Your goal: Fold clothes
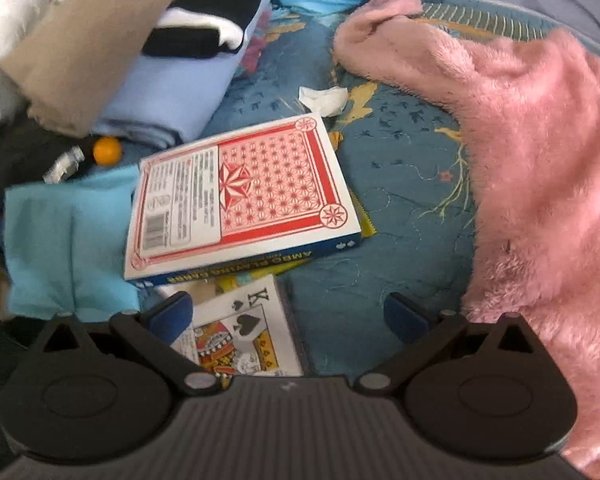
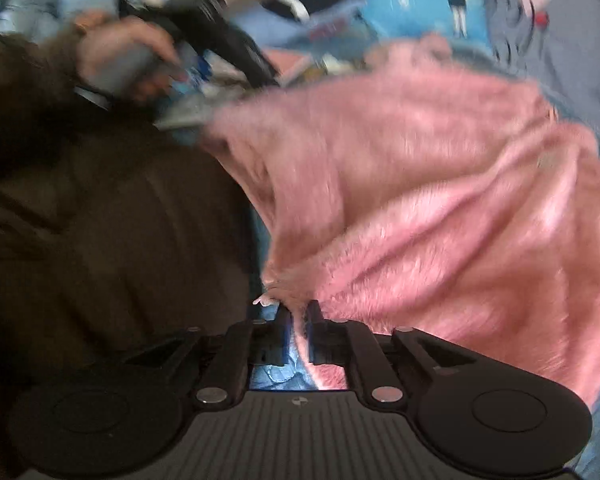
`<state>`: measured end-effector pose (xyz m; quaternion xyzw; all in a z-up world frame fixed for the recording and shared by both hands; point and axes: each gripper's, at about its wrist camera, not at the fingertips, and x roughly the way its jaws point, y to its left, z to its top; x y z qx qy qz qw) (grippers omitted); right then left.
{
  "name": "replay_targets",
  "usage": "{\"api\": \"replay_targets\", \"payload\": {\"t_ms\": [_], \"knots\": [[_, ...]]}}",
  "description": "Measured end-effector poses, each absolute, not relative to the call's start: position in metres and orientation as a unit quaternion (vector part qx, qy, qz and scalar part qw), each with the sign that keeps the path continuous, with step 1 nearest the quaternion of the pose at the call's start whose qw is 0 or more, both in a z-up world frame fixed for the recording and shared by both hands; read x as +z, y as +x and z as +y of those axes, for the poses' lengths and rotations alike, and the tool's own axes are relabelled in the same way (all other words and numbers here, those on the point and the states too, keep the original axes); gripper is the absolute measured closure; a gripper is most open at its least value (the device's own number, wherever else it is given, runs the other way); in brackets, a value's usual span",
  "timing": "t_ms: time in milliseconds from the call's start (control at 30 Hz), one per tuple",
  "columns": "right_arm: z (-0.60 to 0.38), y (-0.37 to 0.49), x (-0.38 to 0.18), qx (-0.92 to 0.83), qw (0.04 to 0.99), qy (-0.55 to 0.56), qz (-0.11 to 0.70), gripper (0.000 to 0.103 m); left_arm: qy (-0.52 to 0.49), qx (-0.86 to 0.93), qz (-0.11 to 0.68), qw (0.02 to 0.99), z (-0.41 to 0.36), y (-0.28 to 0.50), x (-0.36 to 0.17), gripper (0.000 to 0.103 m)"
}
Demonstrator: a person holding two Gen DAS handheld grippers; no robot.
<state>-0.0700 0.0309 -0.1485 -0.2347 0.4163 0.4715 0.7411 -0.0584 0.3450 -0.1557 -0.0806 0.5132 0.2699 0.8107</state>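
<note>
Pink fleece garment (image 2: pixel 440 200) edge was pinched by right gripper (image 2: pixel 298 312) for folding; left gripper (image 1: pixel 288 316) was held apart, empty, above bedspread (image 1: pixel 380 208).

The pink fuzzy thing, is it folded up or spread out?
Spread out. The pink fuzzy garment lies loose and rumpled across the blue bedspread, with no neat fold.

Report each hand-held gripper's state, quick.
Left hand-held gripper: open, holding nothing.
Right hand-held gripper: shut on the pink fleece garment.
</note>
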Motion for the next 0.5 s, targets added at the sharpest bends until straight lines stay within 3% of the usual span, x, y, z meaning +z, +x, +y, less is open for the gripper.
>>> {"api": "replay_targets", "payload": {"t_ms": [33,100,167,233,500], "knots": [[0.032,-0.068,-0.147,0.467,0.749,-0.223,0.414,0.091,-0.103,0.257,0.505,0.817,0.348,-0.062,-0.153,0.000],[0.032,-0.064,-0.143,0.459,0.763,-0.200,0.408,0.076,-0.146,0.223,0.477,0.837,0.349,-0.069,-0.142,0.000],[0.026,-0.058,-0.131,0.453,0.784,-0.179,0.385,0.055,-0.167,0.195,0.447,0.857,0.347,-0.073,-0.133,0.000],[0.017,-0.047,-0.120,0.436,0.806,-0.166,0.363,0.046,-0.179,0.167,0.427,0.871,0.343,-0.073,-0.126,0.000],[-0.016,0.040,-0.110,0.178,0.912,-0.210,0.304,0.035,-0.169,0.064,0.432,0.884,0.303,-0.053,-0.122,0.000]]}}
